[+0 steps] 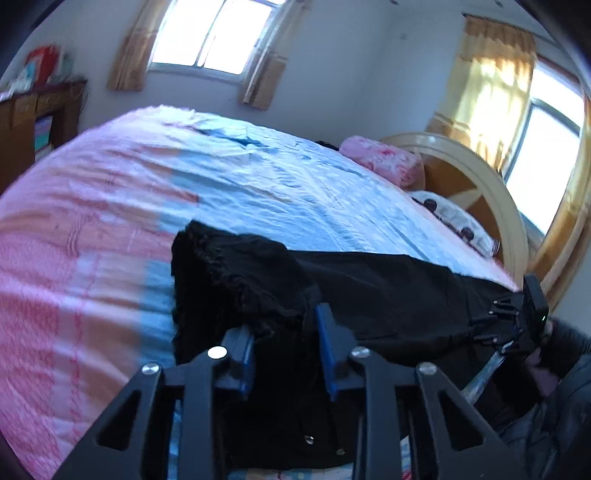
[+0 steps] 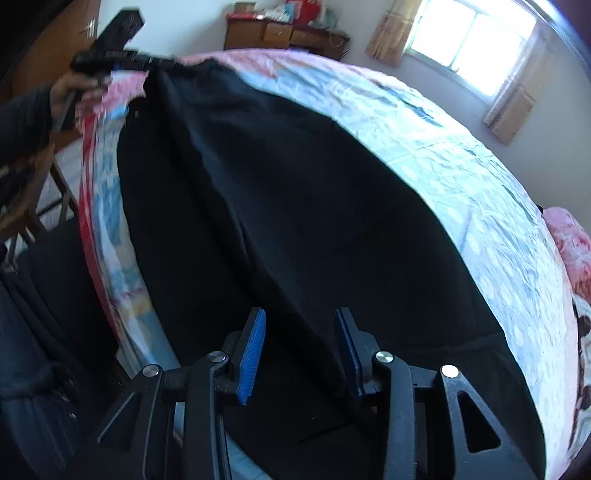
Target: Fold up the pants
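Black pants (image 1: 388,295) lie stretched along the near edge of the bed (image 1: 258,184). In the left wrist view my left gripper (image 1: 286,354) is shut on a bunched end of the cloth, which fills the gap between its blue pads (image 1: 328,350). Far right, a hand holds my right gripper (image 1: 513,321), and the pants narrow into it. In the right wrist view the pants (image 2: 295,203) spread wide below my right gripper (image 2: 300,350), with a ridge of cloth between its pads. My left gripper (image 2: 122,55) holds the far end at top left.
The bed (image 2: 461,166) has a pink and light blue cover. A pink pillow (image 1: 384,158) lies by the round wooden headboard (image 1: 480,184). A wooden dresser (image 2: 284,33) stands against the far wall. A person's sleeve and a dark chair (image 2: 44,280) are beside the bed edge.
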`<state>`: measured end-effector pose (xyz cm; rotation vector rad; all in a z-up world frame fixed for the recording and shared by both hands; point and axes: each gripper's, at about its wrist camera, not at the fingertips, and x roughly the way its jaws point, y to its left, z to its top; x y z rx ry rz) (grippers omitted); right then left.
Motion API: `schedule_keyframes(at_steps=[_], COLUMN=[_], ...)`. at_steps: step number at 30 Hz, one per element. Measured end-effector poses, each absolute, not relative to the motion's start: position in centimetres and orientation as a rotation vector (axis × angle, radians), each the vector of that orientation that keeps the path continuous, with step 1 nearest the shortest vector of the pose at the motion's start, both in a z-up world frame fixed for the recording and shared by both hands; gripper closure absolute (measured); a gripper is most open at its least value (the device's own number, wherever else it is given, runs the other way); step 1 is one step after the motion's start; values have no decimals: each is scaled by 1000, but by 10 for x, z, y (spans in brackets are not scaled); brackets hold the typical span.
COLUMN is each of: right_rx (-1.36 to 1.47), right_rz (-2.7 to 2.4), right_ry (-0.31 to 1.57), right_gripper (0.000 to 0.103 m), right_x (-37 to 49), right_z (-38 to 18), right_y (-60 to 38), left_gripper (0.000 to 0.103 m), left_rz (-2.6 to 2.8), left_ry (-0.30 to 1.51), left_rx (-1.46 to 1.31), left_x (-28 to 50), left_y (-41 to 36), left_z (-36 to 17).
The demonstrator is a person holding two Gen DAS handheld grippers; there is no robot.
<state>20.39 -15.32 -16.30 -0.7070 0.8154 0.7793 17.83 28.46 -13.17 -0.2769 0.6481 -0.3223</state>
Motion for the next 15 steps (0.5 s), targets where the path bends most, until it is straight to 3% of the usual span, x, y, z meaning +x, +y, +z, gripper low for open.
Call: schedule_keyframes(at_steps=[1, 2, 4, 10, 15], right_rx=[-711, -721, -740, -695, -691], right_rz=[792, 796, 794, 810, 849], right_ry=[834, 842, 848, 782, 853], right_gripper=[83, 92, 98, 100, 100], right_x=[205, 204, 203, 187, 172], right_z=[-165, -167, -166, -125, -144], right_y=[-153, -152, -149, -160, -176], left_gripper=[80, 81, 84, 93, 93], left_rz=[-327, -330, -342, -362, -325], left_ry=[649, 644, 620, 521, 636], left_rx=[-261, -245, -217, -176, -286], left_x=[181, 183, 189, 165, 137], left_y=[284, 283, 285, 302, 326], left_z=[-129, -125, -111, -77, -133])
